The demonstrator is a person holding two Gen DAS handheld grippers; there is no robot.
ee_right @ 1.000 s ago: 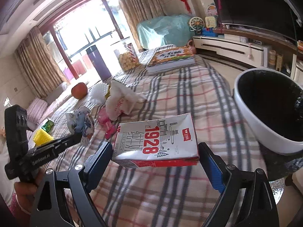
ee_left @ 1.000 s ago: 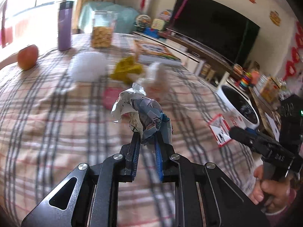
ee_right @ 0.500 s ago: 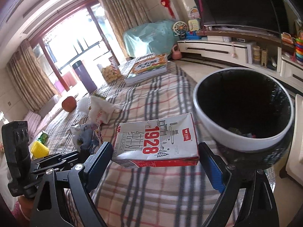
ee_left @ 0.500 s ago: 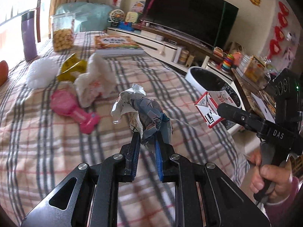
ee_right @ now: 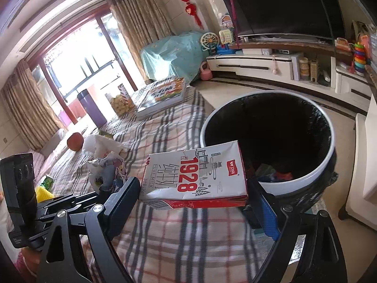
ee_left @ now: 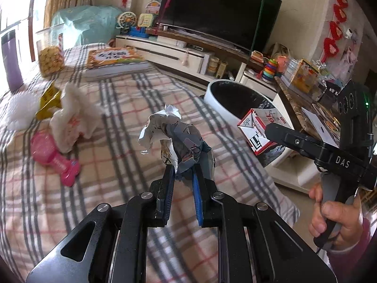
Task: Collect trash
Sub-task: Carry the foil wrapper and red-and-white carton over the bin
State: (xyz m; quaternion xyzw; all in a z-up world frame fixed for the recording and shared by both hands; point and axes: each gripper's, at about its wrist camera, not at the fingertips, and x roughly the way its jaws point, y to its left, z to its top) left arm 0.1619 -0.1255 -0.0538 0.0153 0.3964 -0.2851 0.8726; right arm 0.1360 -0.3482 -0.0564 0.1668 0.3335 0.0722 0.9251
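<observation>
Step in hand: carrying two pieces of trash to the bin; I judge the drop is next.
Right gripper (ee_right: 193,202): its fingers are spread wide and clamp the milk carton (ee_right: 194,174) end to end, flat and level, at the near rim of the bin (ee_right: 304,181).
Left gripper (ee_left: 181,179): fingers narrow, pinching the crumpled paper wad (ee_left: 174,139) by its lower end, above the plaid-covered counter (ee_left: 117,155), well short of the bin.
Bin: round, white rim, dark liner, some trash already at the bottom.
Doing it well: bring the carton fully over the opening before letting go, since part of it sits over the counter side of the rim.
Then: bring the wad over the same opening and spread the fingers fully, as paper may cling.
Left behind: white bag (ee_left: 70,118), pink bottle (ee_left: 54,153), yellow wrapper (ee_left: 48,99).
</observation>
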